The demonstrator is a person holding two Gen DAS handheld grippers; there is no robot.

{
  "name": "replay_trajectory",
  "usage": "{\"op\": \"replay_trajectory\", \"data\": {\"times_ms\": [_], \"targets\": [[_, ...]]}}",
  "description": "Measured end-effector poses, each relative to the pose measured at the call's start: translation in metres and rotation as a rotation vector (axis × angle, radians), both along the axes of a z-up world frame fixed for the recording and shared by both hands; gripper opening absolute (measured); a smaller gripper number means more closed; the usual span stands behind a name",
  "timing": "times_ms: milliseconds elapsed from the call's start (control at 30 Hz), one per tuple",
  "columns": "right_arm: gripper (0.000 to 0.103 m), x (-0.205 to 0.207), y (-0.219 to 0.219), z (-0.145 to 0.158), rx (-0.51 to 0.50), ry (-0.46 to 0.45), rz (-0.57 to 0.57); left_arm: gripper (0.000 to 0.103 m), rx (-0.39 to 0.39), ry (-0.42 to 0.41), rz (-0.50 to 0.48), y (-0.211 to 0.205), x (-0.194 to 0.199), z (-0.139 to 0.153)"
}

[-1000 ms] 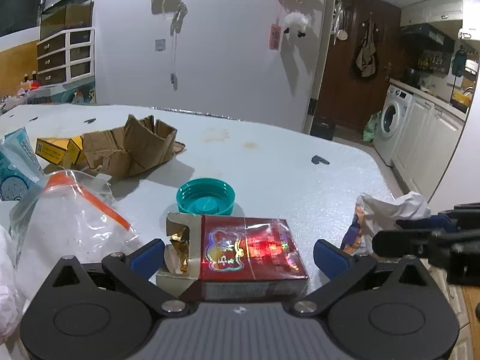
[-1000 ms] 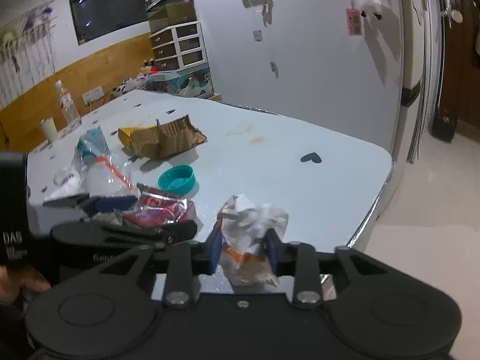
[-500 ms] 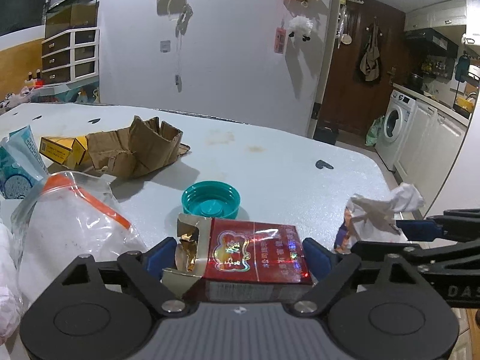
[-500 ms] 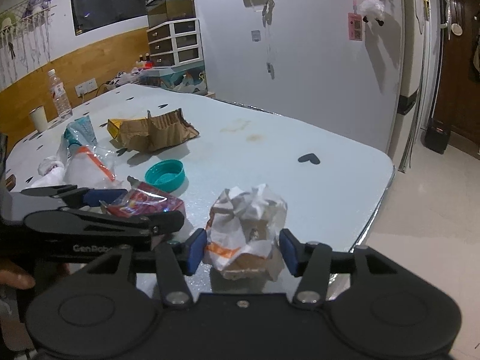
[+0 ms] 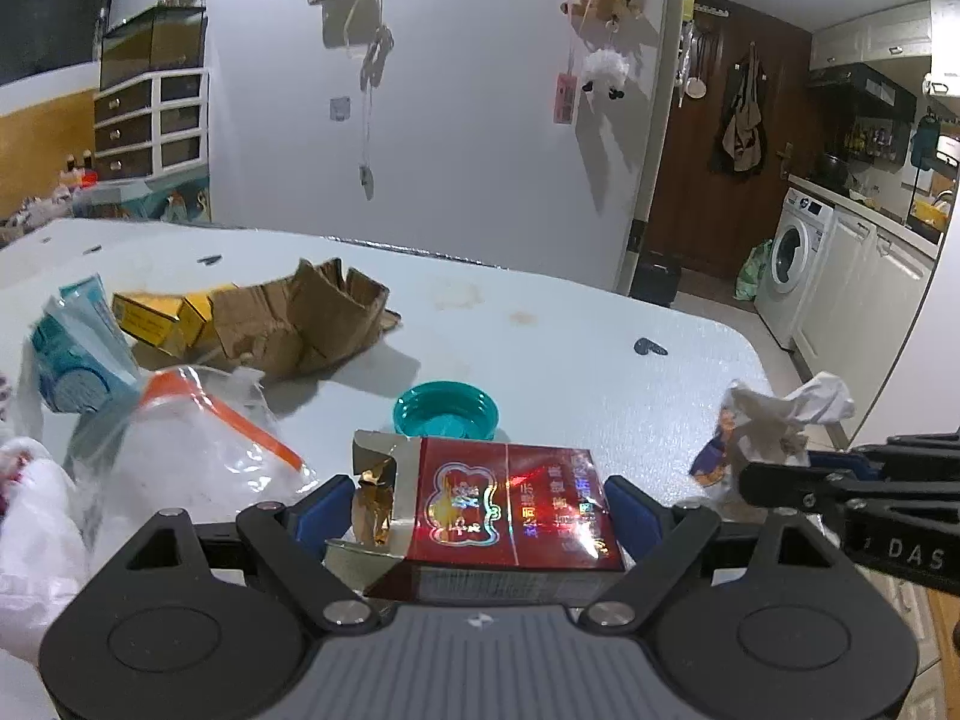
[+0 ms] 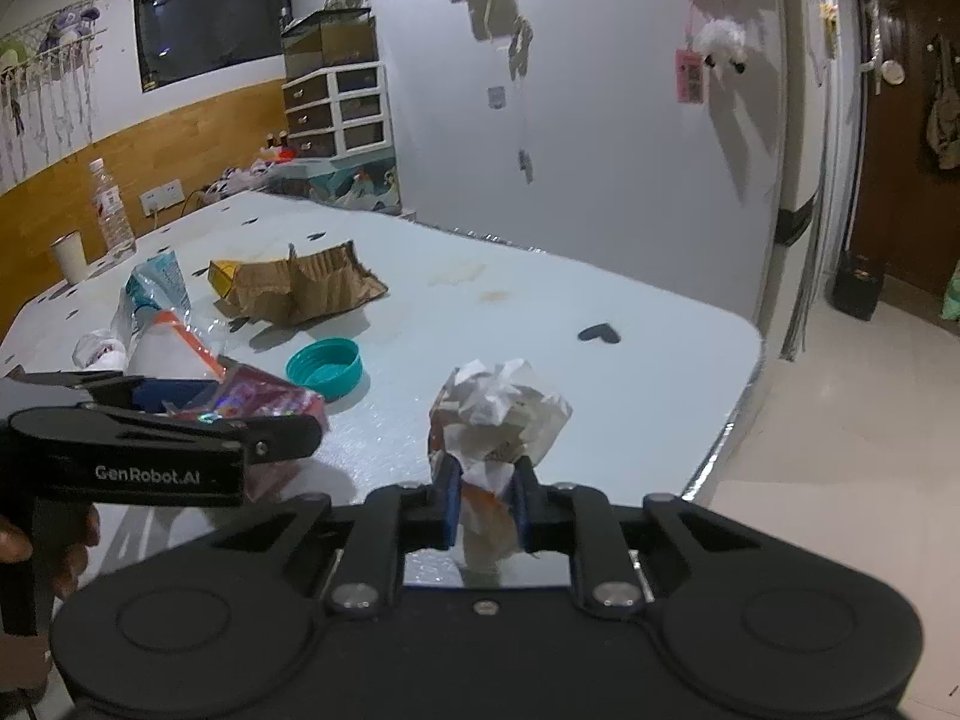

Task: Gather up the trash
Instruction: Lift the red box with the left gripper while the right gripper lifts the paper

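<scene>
A red cigarette pack (image 5: pixel 510 504) with a torn-open foil end lies crosswise between the blue pads of my left gripper (image 5: pixel 477 504), which is shut on it just above the pale blue table (image 5: pixel 570 330). In the right wrist view the left gripper (image 6: pixel 228 408) shows at the left with the pack in it. My right gripper (image 6: pixel 485 495) is closing its jaws on the lower part of a crumpled white and orange paper wrapper (image 6: pixel 498 408) near the table's rounded corner. The wrapper (image 5: pixel 780 414) and the right gripper (image 5: pixel 810 459) show at the right in the left wrist view.
A teal lid (image 5: pixel 446 411) lies just beyond the pack. Farther left are torn cardboard (image 5: pixel 300 318), a yellow box (image 5: pixel 150 318), a clear bag with an orange strip (image 5: pixel 180 450) and a blue packet (image 5: pixel 72 354). The table edge (image 6: pixel 720 438) drops to the floor at the right. A hand (image 6: pixel 36 540) holds the left gripper.
The left pads have come in from either side until they meet the pack. The right jaws spread wide around the wrapper, then pinched in on its lower part.
</scene>
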State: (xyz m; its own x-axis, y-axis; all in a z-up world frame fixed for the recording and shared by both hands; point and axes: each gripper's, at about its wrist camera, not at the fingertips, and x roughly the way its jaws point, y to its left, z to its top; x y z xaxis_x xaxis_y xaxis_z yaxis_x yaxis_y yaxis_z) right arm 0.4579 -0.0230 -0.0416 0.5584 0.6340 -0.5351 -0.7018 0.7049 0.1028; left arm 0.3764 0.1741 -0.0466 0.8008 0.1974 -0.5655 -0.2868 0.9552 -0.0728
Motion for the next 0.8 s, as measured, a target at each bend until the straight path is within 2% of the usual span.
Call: {"op": "replay_trajectory", "data": {"times_ms": [233,400,800], "targets": [[0.018,-0.015,-0.016,0.01,-0.014,-0.074,-0.065,0.089,0.028,-0.014,0.014,-0.006,-0.013,0.009],[0.018,-0.024,-0.033,0.018,0.005,-0.089,-0.099,0.089,0.044,-0.022,-0.011,-0.022,-0.021,0.014],[0.018,-0.055,-0.098,0.023,-0.017,-0.139,-0.249,0.089,0.067,-0.052,-0.103,-0.082,-0.034,0.02]]}}
